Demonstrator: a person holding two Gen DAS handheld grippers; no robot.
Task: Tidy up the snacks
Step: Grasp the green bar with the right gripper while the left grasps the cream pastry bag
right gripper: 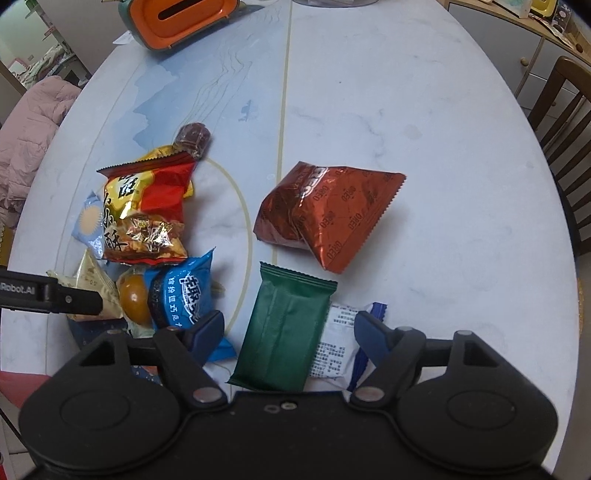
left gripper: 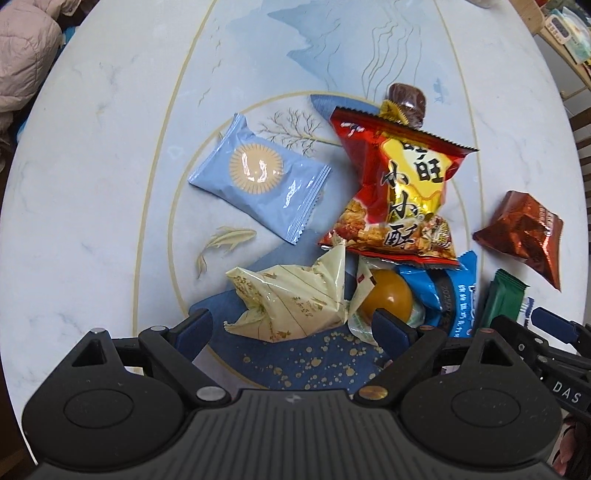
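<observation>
Snacks lie in a loose pile on the table. My left gripper [left gripper: 291, 325] is open, its fingers either side of a cream packet [left gripper: 291, 299], with an amber egg pack [left gripper: 386, 297] by the right finger. A light blue packet [left gripper: 258, 177], a red-and-yellow chip bag [left gripper: 402, 192] and a brown candy [left gripper: 406, 101] lie beyond. My right gripper [right gripper: 290, 332] is open around a dark green packet [right gripper: 284, 328]. A white-and-blue packet [right gripper: 338, 339] lies under it. A copper Oreo pack [right gripper: 328, 214] and a blue packet [right gripper: 183, 295] lie nearby.
The table [right gripper: 424, 110] is marbled white with a dark blue patch [left gripper: 314, 365] near me. An orange box [right gripper: 184, 18] stands at the far edge. A wooden chair [right gripper: 565, 122] stands at the right and a pink jacket [right gripper: 26, 140] at the left.
</observation>
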